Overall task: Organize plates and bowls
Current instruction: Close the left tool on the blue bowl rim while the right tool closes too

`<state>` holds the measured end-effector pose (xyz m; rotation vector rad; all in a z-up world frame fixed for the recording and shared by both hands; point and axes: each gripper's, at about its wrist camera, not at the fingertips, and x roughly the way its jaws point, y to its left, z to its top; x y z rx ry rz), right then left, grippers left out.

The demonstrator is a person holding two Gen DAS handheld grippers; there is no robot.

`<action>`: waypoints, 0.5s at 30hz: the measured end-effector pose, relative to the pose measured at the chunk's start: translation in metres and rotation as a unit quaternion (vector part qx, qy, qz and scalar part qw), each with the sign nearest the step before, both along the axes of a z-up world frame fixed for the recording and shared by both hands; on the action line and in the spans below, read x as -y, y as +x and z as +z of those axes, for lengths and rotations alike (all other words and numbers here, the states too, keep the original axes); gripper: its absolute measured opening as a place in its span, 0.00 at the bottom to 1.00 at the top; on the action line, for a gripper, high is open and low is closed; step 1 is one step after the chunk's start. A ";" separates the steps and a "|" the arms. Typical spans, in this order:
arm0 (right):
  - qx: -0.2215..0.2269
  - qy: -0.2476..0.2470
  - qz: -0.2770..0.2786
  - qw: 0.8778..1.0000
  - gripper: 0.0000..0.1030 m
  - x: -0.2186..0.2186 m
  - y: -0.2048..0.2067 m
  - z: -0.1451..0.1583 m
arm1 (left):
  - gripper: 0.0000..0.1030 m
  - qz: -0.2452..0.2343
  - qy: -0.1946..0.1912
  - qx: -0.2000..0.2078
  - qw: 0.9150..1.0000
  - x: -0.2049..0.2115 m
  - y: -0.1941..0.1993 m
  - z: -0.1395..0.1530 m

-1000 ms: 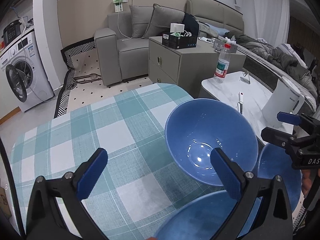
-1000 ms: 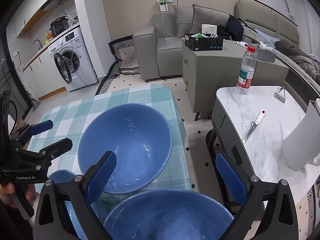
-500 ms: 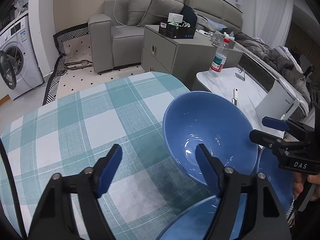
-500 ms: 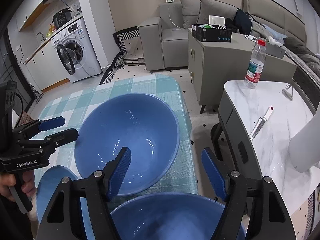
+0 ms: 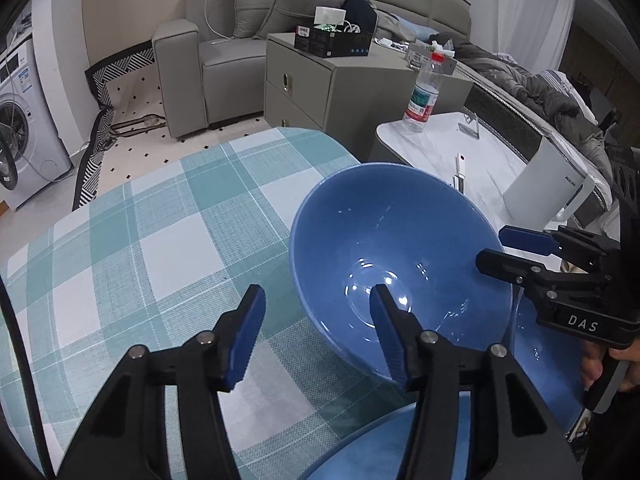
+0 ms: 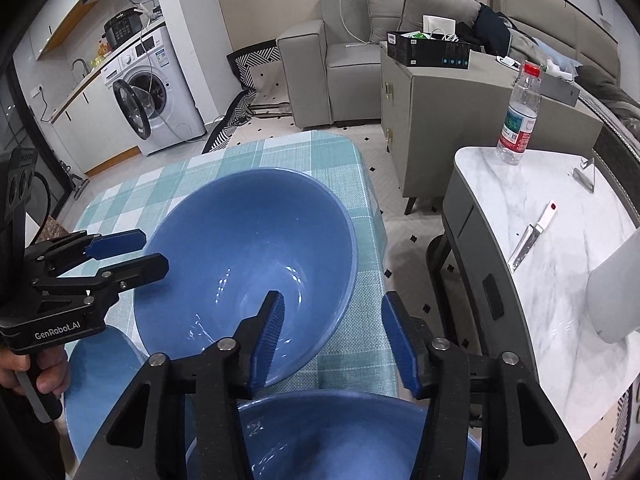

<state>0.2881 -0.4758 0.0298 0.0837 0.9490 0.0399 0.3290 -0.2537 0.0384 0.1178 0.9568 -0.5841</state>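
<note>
A large blue bowl (image 5: 400,264) stands on the checked tablecloth (image 5: 160,248) near the table's right edge. A second blue bowl (image 6: 332,436) lies just nearer the cameras, and a blue plate (image 6: 104,384) sits beside the large bowl. Beyond the bowl's right side, a marble-topped table (image 6: 560,248) carries a water bottle (image 6: 520,116) and a knife (image 6: 532,236). The left gripper (image 5: 318,332) straddles the large bowl's left rim, jaws partly apart. The right gripper (image 6: 332,340) straddles its right rim, likewise partly apart.
</note>
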 end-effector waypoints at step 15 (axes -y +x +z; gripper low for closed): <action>-0.004 -0.012 -0.002 1.000 0.27 -0.004 0.001 -0.004 | 0.23 -0.026 0.017 -0.007 1.000 0.008 -0.003 -0.004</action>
